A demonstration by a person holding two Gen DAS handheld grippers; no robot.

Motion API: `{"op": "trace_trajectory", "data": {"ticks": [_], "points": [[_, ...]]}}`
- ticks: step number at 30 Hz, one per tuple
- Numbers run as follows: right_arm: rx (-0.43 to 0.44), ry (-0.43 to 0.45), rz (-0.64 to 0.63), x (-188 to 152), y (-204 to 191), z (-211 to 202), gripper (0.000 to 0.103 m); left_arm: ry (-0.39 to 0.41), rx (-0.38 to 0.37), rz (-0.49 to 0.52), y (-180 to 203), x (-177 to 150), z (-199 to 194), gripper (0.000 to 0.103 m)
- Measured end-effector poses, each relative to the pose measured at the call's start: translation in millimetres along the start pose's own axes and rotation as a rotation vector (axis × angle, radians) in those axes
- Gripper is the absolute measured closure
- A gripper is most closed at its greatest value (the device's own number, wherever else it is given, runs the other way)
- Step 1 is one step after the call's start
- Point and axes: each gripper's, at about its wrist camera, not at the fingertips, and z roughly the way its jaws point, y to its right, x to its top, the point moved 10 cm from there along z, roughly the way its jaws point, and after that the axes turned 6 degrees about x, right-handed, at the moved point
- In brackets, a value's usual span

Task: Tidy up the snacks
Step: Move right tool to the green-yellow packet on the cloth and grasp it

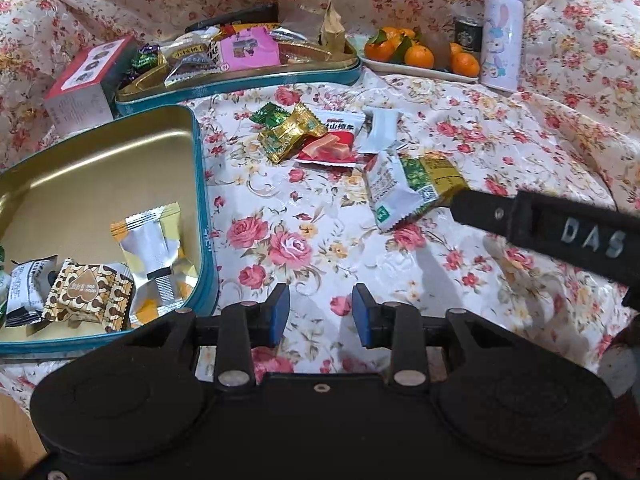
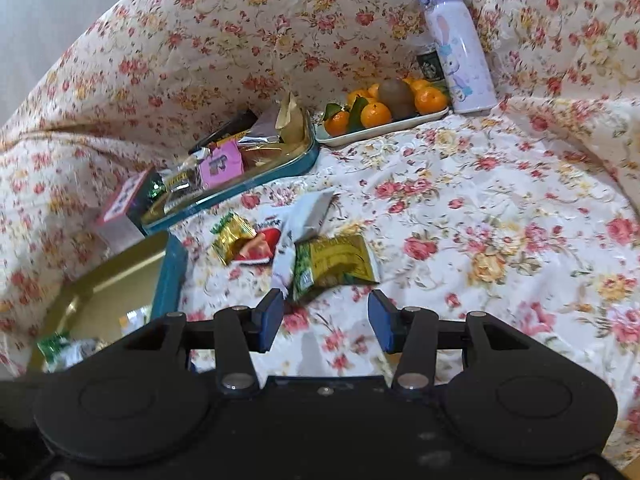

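In the left wrist view we see our left claw [image 1: 320,314] spread over the flowered cloth [image 1: 500,128], with nothing between its 2 blue pads [image 1: 280,314]. Just to its left lies the near teal tin [image 1: 202,184], gold inside, holding a silver and yellow packet [image 1: 154,256], a brown patterned packet [image 1: 90,300] and a black and white packet [image 1: 26,290]. Behind it a second teal tin [image 1: 256,84] is heaped with wrapped snacks, among them a pink packet [image 1: 248,50]. On the cloth between the tins and us lie loose snacks: a gold candy [image 1: 290,132], a red packet [image 1: 334,142], a white packet [image 1: 380,128] and a white and green packet [image 1: 400,188]. The right claw's black finger [image 1: 540,220] reaches in from the right, its tip just beside that last packet. Oranges sit on a white tray [image 1: 424,70], next to a lilac bottle [image 1: 502,32].

In the right wrist view our right claw [image 2: 326,322] is also spread and empty, hovering just short of a green and gold packet [image 2: 336,264]. The picture is blurred, so finer detail escapes us.
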Motion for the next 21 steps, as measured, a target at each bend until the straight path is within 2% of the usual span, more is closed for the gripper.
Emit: {"op": "trace_trajectory", "data": {"ticks": [10, 16, 21], "points": [[0.073, -0.067, 0.126, 6, 2, 33, 0.053, 0.023, 0.028, 0.032, 2, 1, 4, 0.056], [0.048, -0.075, 0.199, 16, 16, 52, 0.052, 0.027, 0.031, 0.034, 3, 1, 4, 0.055], [0.012, -0.063, 0.183, 30, 23, 65, 0.05, 0.023, 0.025, 0.032, 3, 1, 5, 0.055]]}}
